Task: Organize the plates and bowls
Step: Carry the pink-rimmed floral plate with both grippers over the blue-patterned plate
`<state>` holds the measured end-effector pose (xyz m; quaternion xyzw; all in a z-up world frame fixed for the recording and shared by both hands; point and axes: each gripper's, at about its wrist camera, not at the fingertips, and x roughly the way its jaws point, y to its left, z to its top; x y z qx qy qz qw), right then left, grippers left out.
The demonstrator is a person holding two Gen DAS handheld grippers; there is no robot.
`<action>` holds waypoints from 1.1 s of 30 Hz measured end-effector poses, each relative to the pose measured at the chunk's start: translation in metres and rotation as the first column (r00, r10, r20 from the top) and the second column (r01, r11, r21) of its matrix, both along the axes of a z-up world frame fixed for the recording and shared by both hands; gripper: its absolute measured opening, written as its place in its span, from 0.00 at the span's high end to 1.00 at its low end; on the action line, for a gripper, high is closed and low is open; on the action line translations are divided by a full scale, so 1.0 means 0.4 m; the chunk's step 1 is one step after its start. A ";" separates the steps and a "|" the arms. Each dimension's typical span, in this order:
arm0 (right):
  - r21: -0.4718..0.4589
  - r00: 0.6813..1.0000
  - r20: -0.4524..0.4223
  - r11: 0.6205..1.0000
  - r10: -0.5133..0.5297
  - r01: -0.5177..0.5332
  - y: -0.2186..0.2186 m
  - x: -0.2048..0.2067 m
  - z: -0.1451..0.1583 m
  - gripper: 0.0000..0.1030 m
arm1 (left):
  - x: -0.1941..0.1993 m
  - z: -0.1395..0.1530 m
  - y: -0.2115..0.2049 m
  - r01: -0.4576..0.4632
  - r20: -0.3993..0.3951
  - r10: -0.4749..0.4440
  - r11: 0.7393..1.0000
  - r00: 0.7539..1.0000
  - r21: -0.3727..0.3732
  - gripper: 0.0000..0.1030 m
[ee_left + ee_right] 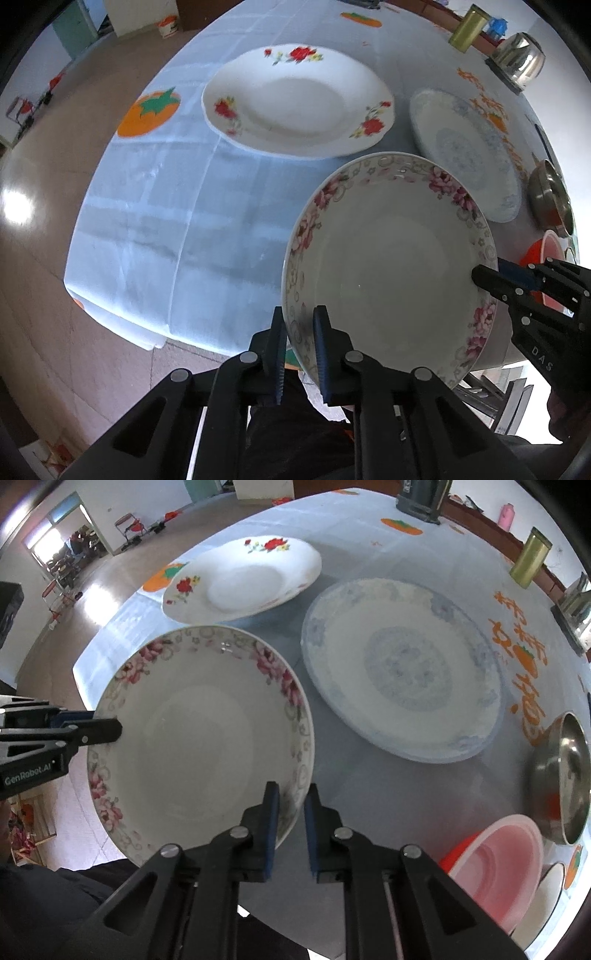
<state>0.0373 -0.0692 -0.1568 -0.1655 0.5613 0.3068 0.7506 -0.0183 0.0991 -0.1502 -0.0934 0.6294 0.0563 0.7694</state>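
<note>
Pink-flower bowl held by two tools

Pink-flower bowl (201, 738) is up above the near edge of the bench (147, 206). The left tool (300, 332) pinches its rim on one side. The right tool (291, 812) pinches the rim on the other side. "GenRobot.AI" is printed on the left tool's body, and "DAS" on the right tool's. Orange writing on the cloth (521, 672) is too hard to read. A red-flower plate (295, 103) and a blue plate (402, 668) lie close by.
</note>
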 end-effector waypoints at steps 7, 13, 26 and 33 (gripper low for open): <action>0.013 0.999 0.018 0.999 -0.030 0.030 -0.021 0.007 0.032 0.87 | 0.025 0.028 -0.021 0.024 0.035 -0.025 1.000 0.999 0.017 0.85; 0.023 0.998 0.032 0.999 -0.047 0.046 -0.037 0.016 0.051 0.87 | 0.040 0.043 -0.034 0.038 0.052 -0.039 0.999 0.998 0.023 0.85; 0.040 0.995 0.061 0.996 -0.082 0.080 -0.072 0.043 0.081 0.87 | 0.083 0.078 -0.068 0.074 0.087 -0.077 0.997 0.993 0.032 0.85; 0.044 0.991 0.076 0.993 -0.108 0.105 -0.095 0.064 0.095 0.87 | 0.114 0.090 -0.089 0.097 0.102 -0.100 0.995 0.990 0.030 0.85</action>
